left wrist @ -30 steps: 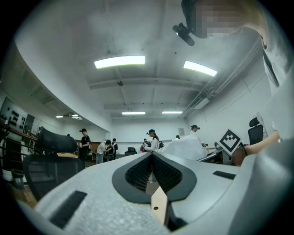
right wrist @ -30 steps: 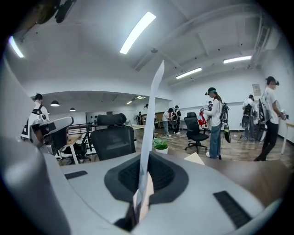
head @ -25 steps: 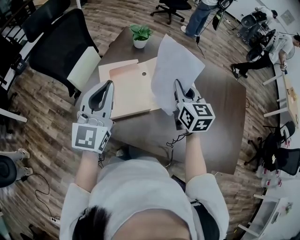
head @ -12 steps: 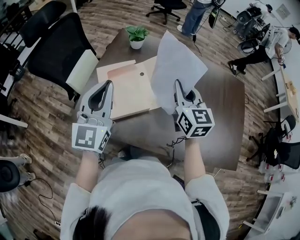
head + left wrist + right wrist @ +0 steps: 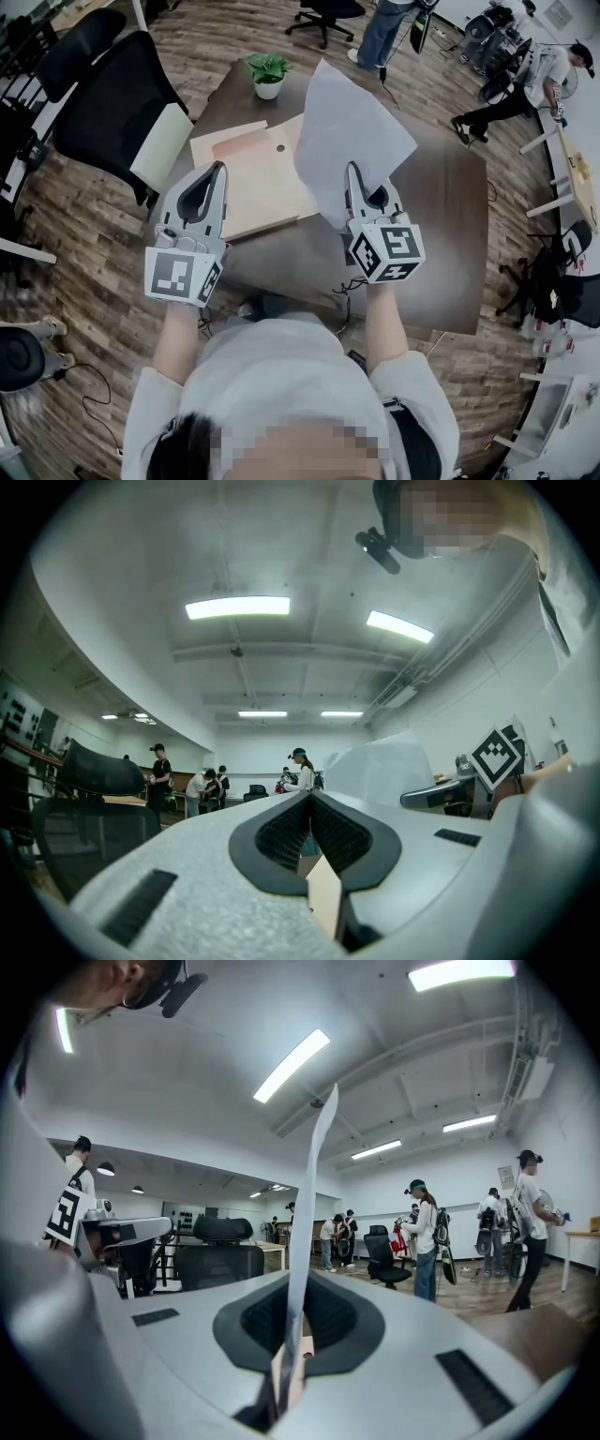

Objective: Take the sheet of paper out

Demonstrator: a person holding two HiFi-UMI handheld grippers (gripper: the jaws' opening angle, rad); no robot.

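Starting on the left, the left gripper [image 5: 218, 172] hovers by the near edge of the tan envelope [image 5: 253, 183] with its jaws pressed together and nothing between them. The envelope lies flat on the table [image 5: 441, 216]. Further right, the sheet of paper [image 5: 352, 127] is up in the air, clear of the envelope and standing almost upright. The right gripper [image 5: 352, 171] has its jaws clamped tight on the sheet's lower edge. Paper this thin weighs next to nothing, but I'd guess it's floppy and creases easily (a hard tug could tear it at the pinch). Gripping close to an edge, as it is now, seems right to me, and so do slow moves so it doesn't flap.
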